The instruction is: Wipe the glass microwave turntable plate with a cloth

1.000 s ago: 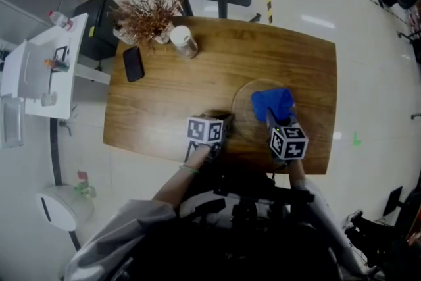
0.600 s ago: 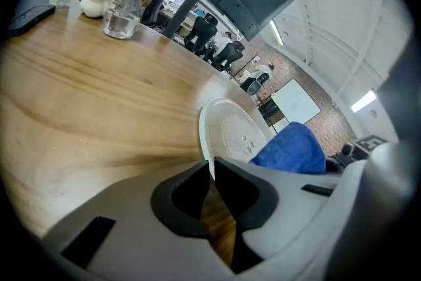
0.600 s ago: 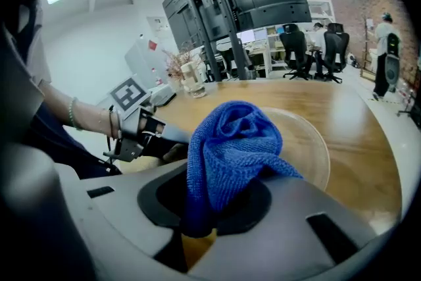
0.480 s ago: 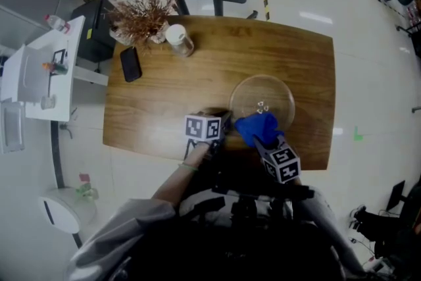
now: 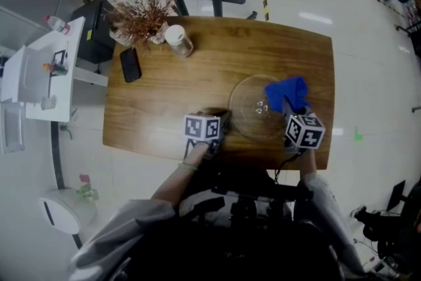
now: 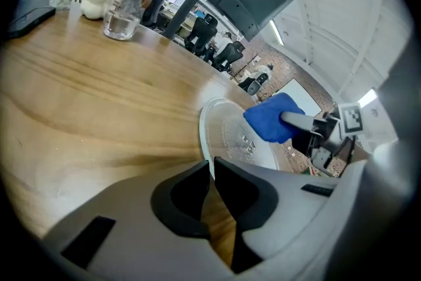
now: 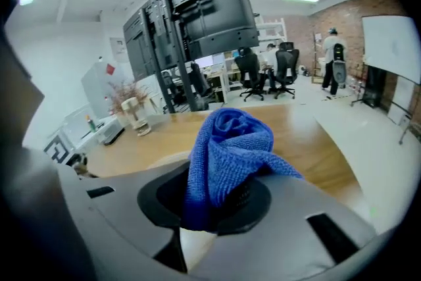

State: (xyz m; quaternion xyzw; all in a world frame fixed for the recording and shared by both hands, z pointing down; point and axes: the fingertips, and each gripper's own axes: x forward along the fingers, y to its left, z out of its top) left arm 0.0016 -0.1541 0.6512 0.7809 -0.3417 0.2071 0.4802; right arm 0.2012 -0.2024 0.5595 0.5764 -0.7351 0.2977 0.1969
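Observation:
The clear glass turntable plate point(image 5: 253, 112) lies flat on the wooden table point(image 5: 197, 85), right of middle. My left gripper point(image 5: 225, 122) is shut on the plate's near-left rim; in the left gripper view the rim point(image 6: 205, 141) runs straight between the closed jaws point(image 6: 211, 171). My right gripper point(image 5: 289, 110) is shut on a bunched blue cloth point(image 5: 287, 93), which rests over the plate's right edge. The cloth point(image 7: 227, 148) fills the right gripper view and hides the fingertips point(image 7: 217, 204). From the left gripper view the cloth point(image 6: 268, 118) sits on the plate's far side.
At the table's back left stand a dried plant in a white vase point(image 5: 141, 16), a lidded glass jar point(image 5: 179, 39) and a black phone point(image 5: 130, 64). A white side table point(image 5: 39, 69) stands left of the table. The table's near edge is just below both grippers.
The right gripper swept the cloth from the plate's middle to its near edge, then back out to the right rim. The left gripper and the plate stayed put.

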